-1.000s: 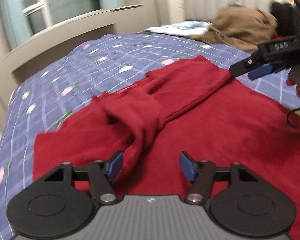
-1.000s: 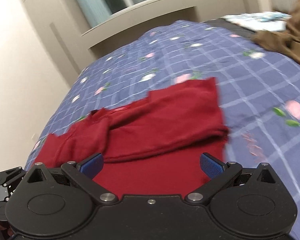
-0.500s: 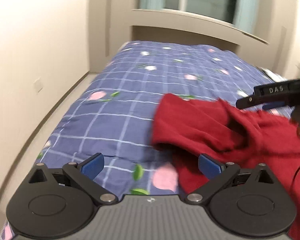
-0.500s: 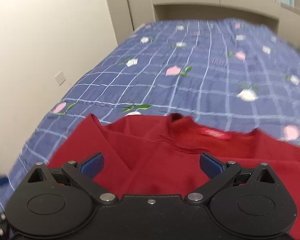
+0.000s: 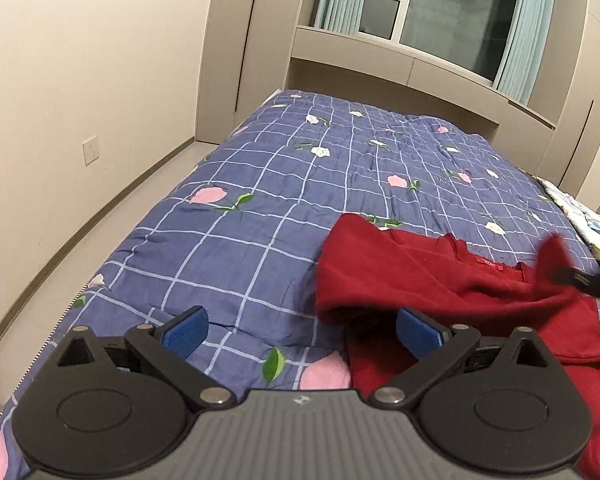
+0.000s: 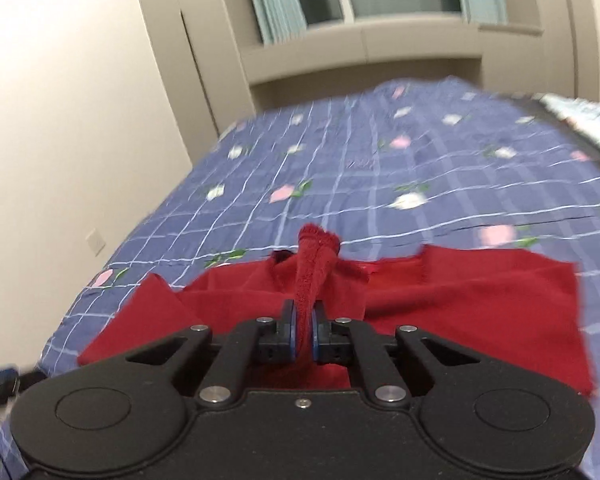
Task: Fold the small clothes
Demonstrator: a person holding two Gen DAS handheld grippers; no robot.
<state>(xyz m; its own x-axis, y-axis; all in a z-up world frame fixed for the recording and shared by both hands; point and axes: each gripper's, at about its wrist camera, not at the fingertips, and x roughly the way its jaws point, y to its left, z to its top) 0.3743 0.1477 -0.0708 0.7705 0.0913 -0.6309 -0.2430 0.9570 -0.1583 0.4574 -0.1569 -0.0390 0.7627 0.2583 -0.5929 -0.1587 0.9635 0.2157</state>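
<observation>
Pinching a bunched fold of the red garment [image 6: 440, 300], the right tool [image 6: 304, 330] has just closed.

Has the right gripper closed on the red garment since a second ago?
Yes. The right gripper has just closed, pinching a bunched fold of the red garment above the blue quilt.

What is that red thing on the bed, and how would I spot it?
Look at the bed with the blue checked flowered quilt. Near its closer end lies a dark red top, the only plain red cloth there, with one bunched strip pinched in the right gripper.
</observation>
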